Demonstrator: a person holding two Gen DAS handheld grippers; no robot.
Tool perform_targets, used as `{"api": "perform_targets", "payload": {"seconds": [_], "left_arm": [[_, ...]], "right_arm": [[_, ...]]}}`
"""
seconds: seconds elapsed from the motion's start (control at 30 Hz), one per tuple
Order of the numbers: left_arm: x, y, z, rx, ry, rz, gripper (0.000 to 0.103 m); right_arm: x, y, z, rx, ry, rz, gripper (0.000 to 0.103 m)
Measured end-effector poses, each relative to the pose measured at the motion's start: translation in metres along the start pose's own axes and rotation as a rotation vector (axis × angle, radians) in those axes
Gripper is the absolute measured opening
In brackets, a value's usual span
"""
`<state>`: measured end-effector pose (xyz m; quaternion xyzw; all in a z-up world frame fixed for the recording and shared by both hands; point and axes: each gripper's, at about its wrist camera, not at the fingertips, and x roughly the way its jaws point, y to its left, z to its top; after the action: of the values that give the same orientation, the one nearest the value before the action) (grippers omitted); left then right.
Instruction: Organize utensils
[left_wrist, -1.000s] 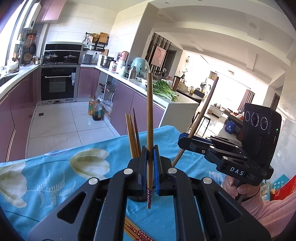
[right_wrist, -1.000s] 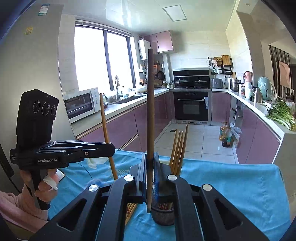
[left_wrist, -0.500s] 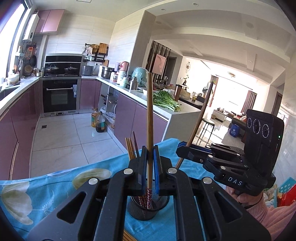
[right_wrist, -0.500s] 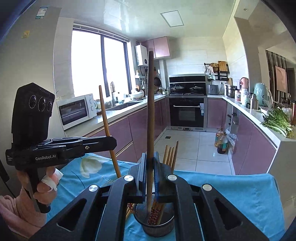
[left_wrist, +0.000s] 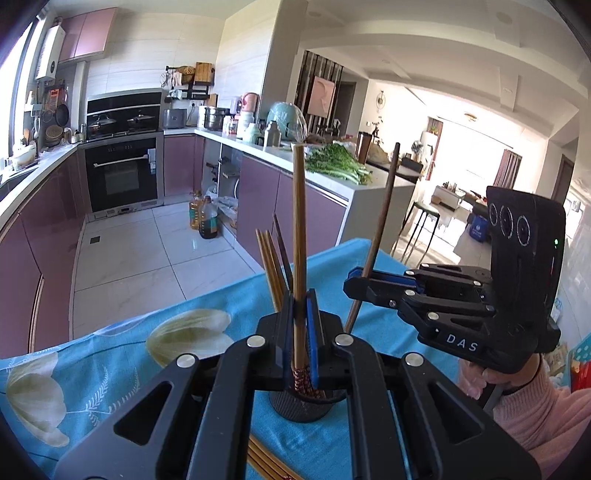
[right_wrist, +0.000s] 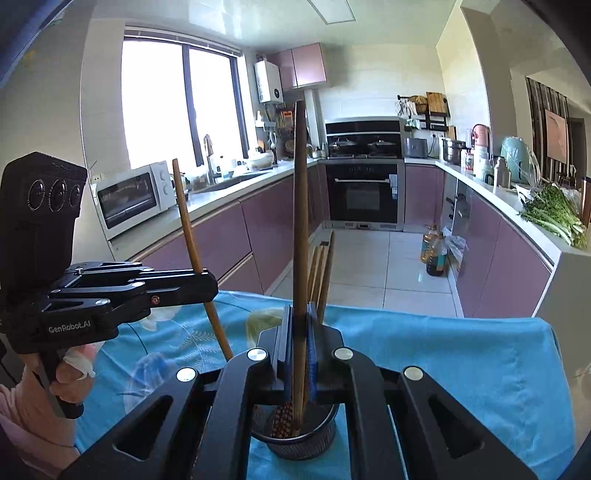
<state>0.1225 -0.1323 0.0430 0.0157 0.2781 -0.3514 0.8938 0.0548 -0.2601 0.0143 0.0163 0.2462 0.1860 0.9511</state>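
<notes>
Claws marked GenRobot.AI (right_wrist: 207, 284) and, seemingly, DAS (left_wrist: 354, 286) each clamp a chopstick (right_wrist: 300, 221).

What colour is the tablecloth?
Bright blue with pale flowers on the tablecloth; clearest in the left wrist view.

holder (left_wrist: 301, 408): dark mesh cup at 6 o'clock in both views; its rim and upper wall are covered by the claw bodies.
light chopstick (left_wrist: 298, 258): its patterned lower end is partly behind the left claw (left_wrist: 300, 332) pads.
dark chopstick (right_wrist: 300, 240): whether its tip reaches the holder's bottom cannot be told; the right claw (right_wrist: 300, 350) hides it.
loose chopsticks (left_wrist: 266, 463): cut off by the bottom edge, count unclear.
desk (right_wrist: 461, 354): its near edge lies under the claw frames.
hands: wrists run out at 4 and 8 o'clock.
</notes>
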Motion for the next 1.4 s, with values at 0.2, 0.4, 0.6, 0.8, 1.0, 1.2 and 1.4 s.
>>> {"api": "perform_targets", "payload": {"seconds": [0.2,0.4,0.6,0.8,1.0,1.2,1.4], "left_arm": [[0.015,0.007,-0.007,0.008,0.068,-0.012,0.007],[0.027,0.015,-0.011,0.001,0.137,-0.016,0.007],[0.041,0.020,-0.011,-0.008,0.171,-0.026,0.007],[0.056,0.030,-0.009,-0.037,0.184,-0.004,0.008],[0.066,0.040,-0.011,-0.072,0.192,0.001,0.008],[0.072,0.042,-0.014,-0.079,0.198,0.006,0.009],[0.074,0.045,-0.017,-0.084,0.195,0.011,0.009]], "right_arm": [[0.005,-0.002,-0.007,0.014,0.051,0.004,0.006],[0.015,-0.008,-0.011,0.027,0.117,0.014,0.006],[0.027,-0.012,-0.014,0.051,0.163,0.028,0.006],[0.038,-0.018,-0.009,0.077,0.170,0.025,0.006],[0.040,-0.016,-0.007,0.071,0.167,0.034,0.006],[0.034,-0.018,-0.004,0.077,0.172,0.057,0.006],[0.032,-0.027,-0.001,0.120,0.205,0.105,0.007]]}}
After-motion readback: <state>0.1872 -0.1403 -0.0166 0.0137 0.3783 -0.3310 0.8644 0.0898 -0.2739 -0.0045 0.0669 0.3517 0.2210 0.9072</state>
